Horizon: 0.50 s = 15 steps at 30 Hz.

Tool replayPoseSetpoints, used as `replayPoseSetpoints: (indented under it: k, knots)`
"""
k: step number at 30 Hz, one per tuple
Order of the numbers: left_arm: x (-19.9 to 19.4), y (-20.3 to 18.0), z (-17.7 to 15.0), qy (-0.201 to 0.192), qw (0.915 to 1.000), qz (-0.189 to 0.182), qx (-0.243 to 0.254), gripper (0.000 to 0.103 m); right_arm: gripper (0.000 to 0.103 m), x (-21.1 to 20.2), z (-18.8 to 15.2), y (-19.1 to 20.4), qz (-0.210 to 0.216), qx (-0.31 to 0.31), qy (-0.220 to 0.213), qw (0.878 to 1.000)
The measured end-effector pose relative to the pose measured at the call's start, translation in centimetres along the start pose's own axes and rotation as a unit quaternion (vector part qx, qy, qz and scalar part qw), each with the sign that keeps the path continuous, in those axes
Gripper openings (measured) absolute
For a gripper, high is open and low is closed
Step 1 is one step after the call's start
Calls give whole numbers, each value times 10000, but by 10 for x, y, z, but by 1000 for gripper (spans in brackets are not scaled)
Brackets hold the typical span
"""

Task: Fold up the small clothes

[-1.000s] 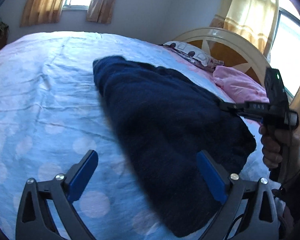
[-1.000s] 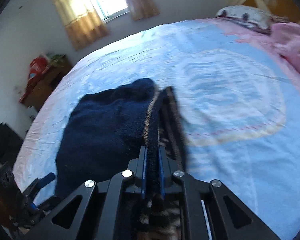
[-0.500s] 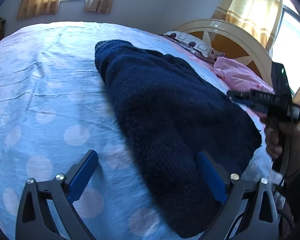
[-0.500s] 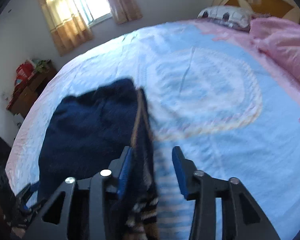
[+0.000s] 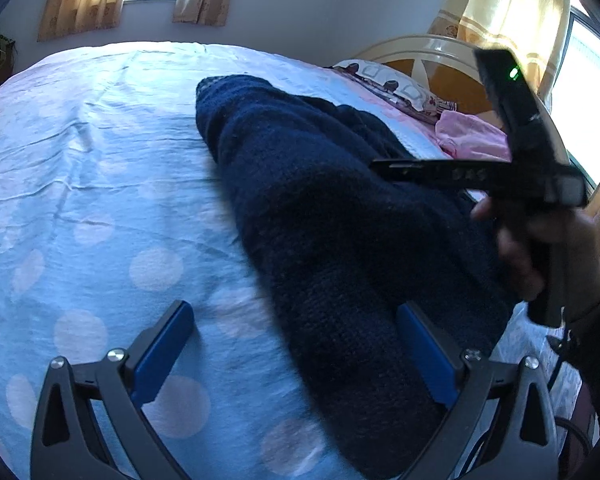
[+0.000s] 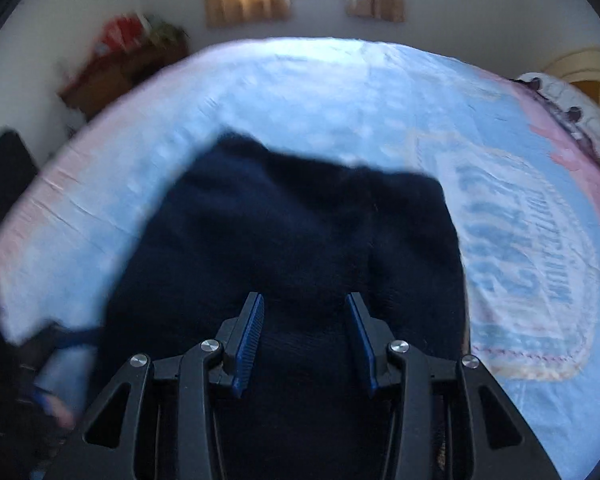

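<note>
A navy knitted sweater (image 5: 320,220) lies folded on the light blue dotted bed sheet (image 5: 100,160). My left gripper (image 5: 294,307) is open wide low over the sheet. Its right finger rests over the sweater's near edge and its left finger hangs above bare sheet. A hand (image 5: 540,248) holds the right gripper at the right of the left wrist view. In the right wrist view my right gripper (image 6: 304,298) hovers open above the sweater (image 6: 300,220) with nothing between its blue pads (image 6: 248,332). That view is blurred by motion.
A patterned pillow (image 5: 384,80), a pink blanket (image 5: 472,136) and a cream headboard (image 5: 432,52) are at the bed's head. A wooden cabinet (image 6: 112,72) with red items stands by the far wall. The sheet (image 6: 300,92) stretches beyond the sweater.
The right gripper let go of the sweater's striped edge, opened and swung over the garment, which now lies flat. The left gripper stayed about where it was.
</note>
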State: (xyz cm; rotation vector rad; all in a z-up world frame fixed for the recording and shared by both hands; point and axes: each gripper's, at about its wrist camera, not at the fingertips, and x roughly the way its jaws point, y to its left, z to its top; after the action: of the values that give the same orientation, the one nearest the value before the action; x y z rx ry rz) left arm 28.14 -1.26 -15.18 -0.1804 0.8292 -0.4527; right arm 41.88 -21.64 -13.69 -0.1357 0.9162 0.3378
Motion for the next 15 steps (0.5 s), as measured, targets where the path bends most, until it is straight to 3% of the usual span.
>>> replayPoseSetpoints:
  k: [3, 5, 9, 15]
  knots:
    - [0, 1, 0, -4, 10000, 3, 8, 103, 43, 8, 2, -22, -492, 255, -25, 9985]
    - [1, 1, 0, -4, 10000, 15, 19, 103, 44, 9, -2, -40, -128, 600, -67, 9981]
    - [2, 1, 0, 2, 10000, 24, 26, 103, 45, 0, -9, -17, -593, -36, -72, 9982]
    - [2, 2, 0, 2, 10000, 21, 20, 103, 45, -42, -30, -22, -441, 357, -352, 9978]
